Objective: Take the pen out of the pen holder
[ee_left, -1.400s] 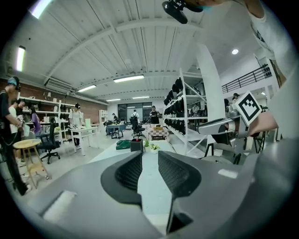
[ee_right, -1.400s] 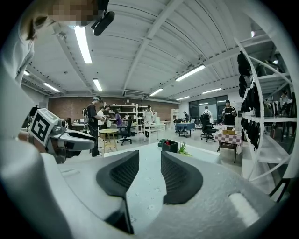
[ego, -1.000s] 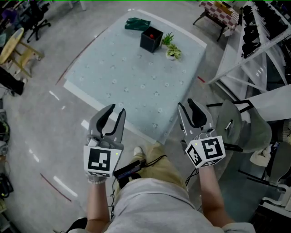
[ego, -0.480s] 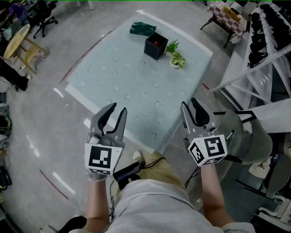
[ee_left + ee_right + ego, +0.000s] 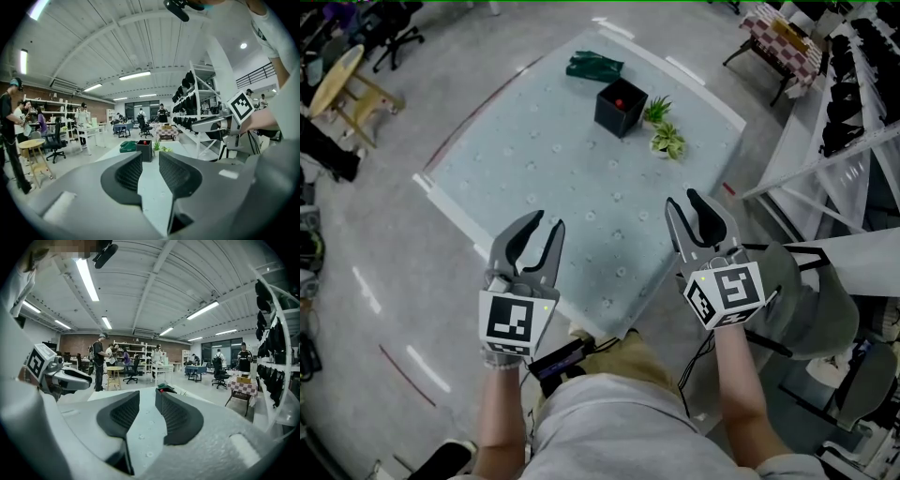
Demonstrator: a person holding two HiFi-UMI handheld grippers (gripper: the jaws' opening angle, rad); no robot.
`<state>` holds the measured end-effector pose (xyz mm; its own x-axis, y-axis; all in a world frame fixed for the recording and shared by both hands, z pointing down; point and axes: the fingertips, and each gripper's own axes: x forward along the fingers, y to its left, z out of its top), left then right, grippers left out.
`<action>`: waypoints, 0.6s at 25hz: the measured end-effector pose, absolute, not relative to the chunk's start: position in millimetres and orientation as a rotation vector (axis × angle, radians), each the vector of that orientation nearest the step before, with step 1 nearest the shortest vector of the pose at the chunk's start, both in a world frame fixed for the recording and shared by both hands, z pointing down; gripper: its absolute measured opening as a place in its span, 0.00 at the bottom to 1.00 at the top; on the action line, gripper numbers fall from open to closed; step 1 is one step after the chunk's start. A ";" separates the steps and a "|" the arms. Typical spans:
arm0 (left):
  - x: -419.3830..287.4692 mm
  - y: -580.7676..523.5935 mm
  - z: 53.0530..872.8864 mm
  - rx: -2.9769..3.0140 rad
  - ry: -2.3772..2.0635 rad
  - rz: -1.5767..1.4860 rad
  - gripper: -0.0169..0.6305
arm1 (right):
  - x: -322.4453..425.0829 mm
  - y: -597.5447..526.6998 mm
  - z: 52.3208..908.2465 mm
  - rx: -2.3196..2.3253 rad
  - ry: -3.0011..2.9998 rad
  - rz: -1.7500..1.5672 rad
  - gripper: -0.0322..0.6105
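A black square pen holder (image 5: 620, 106) stands at the far side of the pale blue table (image 5: 544, 159), with the red top of a pen (image 5: 620, 98) showing inside it. My left gripper (image 5: 544, 225) and right gripper (image 5: 683, 202) hover over the near table edge, far short of the holder, both open with nothing between their fingers. In the left gripper view the pen holder (image 5: 144, 150) shows past the left gripper (image 5: 150, 158), the red pen top (image 5: 144, 142) poking out. The right gripper (image 5: 147, 398) half hides the pen holder (image 5: 161, 391).
A folded green cloth (image 5: 593, 67) lies behind the holder and two small potted plants (image 5: 661, 127) stand to its right. A grey chair (image 5: 806, 300) sits by my right arm, white shelving (image 5: 853, 112) further right, and a round stool (image 5: 337, 89) at far left.
The view has shifted so the table's near edge lies closer under the grippers. Both grippers hold the same open pose, the right one slightly higher in view.
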<state>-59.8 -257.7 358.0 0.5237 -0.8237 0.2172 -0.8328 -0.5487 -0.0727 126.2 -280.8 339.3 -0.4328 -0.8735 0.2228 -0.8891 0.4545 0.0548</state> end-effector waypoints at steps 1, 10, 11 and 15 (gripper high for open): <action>-58.1 -262.0 358.4 2.704 -1.477 0.352 0.20 | 127.1 -287.9 340.2 1.520 -2.486 0.099 0.27; -51.8 -296.6 364.6 2.665 -1.529 0.378 0.20 | 124.8 -350.5 354.1 1.399 -2.501 0.058 0.27; -52.1 -300.1 366.6 2.655 -1.535 0.382 0.20 | 122.5 -357.0 355.5 1.384 -2.502 0.048 0.27; -51.2 -313.6 372.8 2.631 -1.553 0.388 0.20 | 114.4 -382.0 362.1 1.333 -2.508 0.027 0.27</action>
